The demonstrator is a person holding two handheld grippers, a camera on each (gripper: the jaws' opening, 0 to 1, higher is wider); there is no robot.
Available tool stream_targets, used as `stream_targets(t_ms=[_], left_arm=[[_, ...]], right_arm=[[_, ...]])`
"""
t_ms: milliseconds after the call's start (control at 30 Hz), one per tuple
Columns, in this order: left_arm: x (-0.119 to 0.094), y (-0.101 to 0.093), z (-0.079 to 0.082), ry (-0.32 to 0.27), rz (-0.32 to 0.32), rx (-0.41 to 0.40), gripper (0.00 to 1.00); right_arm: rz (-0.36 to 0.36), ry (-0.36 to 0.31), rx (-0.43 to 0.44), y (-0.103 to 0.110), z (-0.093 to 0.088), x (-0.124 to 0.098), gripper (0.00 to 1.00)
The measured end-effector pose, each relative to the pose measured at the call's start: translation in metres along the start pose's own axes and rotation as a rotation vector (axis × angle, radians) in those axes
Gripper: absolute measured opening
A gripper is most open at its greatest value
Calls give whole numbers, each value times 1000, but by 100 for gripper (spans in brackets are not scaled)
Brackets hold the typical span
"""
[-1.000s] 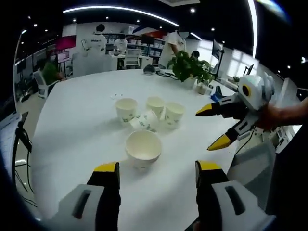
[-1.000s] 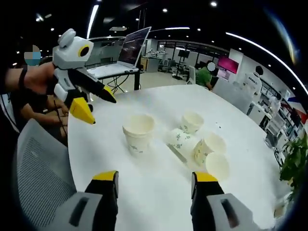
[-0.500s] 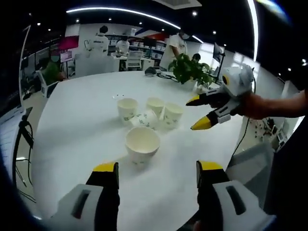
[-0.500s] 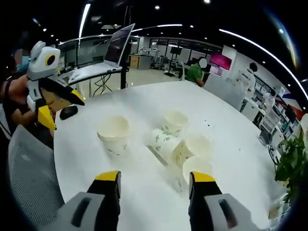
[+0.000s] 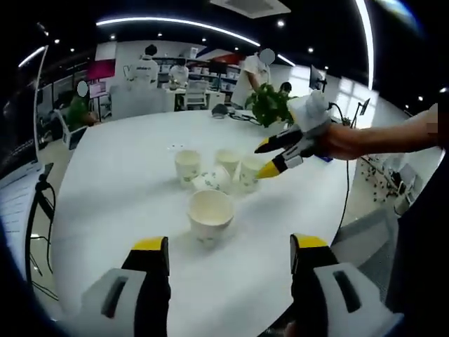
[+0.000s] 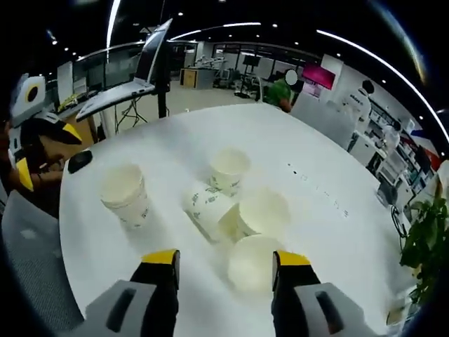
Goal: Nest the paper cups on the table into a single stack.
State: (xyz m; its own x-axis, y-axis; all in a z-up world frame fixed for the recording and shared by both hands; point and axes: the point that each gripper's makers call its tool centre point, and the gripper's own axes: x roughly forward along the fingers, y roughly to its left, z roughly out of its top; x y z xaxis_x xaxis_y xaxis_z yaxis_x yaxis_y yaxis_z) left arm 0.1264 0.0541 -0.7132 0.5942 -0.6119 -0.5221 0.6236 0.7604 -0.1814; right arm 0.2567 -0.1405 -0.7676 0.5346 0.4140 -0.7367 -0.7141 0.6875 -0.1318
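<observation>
Hovering over 5 tapered paper cups (image 6: 252, 263) (1 toppled), right gripper (image 6: 224, 258) open, empty, left gripper (image 5: 229, 246) likewise.

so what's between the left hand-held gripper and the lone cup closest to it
Only bare white table lies between the left hand-held gripper and that cup, in the left gripper view.

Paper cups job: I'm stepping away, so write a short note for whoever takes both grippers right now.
Right gripper: open, empty, closing in on the nearest upright cup.
Left gripper: open, empty, facing the lone upright cup.
Cups: five on the white table. Four are clustered, one of them, the tipped cup, on its side; the lone cup stands apart.
Done: nothing nested.
Left: grasp each cup, right the tipped one, and build one stack.
</observation>
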Motion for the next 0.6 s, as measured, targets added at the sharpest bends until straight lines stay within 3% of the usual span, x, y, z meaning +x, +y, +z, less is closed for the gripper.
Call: stream_targets(t_ms=[267,600], left_arm=[[-3,2,1,-4,7,-3,68],[-4,7,3,-8,8,-6,67]], right_arm=[[21,70,23,-9,-13,29,47],[51,145,20,-11,-22,47,40]])
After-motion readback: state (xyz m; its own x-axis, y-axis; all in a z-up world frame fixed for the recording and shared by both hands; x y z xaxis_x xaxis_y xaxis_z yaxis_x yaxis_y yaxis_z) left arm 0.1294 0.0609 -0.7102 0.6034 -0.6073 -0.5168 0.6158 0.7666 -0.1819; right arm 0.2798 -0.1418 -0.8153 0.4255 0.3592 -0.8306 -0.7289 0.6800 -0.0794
